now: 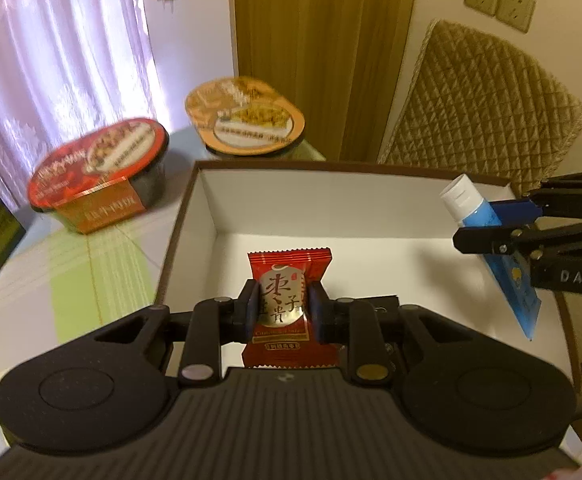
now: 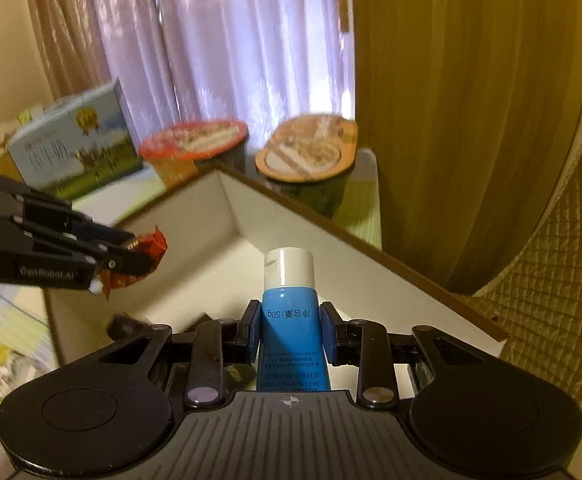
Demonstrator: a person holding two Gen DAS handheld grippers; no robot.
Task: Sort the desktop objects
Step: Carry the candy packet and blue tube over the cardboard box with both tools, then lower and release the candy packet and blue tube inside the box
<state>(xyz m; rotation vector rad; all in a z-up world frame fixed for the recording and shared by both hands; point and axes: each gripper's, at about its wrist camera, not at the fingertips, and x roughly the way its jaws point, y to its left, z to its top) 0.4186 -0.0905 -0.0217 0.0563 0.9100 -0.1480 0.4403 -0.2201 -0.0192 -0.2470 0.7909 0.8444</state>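
Note:
My left gripper (image 1: 285,308) is shut on a red snack packet (image 1: 287,276) with gold lettering, held above the white inside of an open box (image 1: 207,200) with a brown rim. My right gripper (image 2: 291,326) is shut on a blue tube (image 2: 289,300) with a white cap, held cap forward over the same box (image 2: 227,200). The left wrist view shows the right gripper (image 1: 503,220) with the blue tube (image 1: 475,208) at the box's right side. From the right wrist, the left gripper (image 2: 139,256) and its red packet (image 2: 153,246) appear at the left.
Two instant noodle bowls stand beyond the box, a red-lidded one (image 1: 99,168) and an orange-lidded one (image 1: 247,116). A milk carton box (image 2: 75,148) sits at the table's far left. A quilted chair back (image 1: 479,104) stands to the right, curtains behind.

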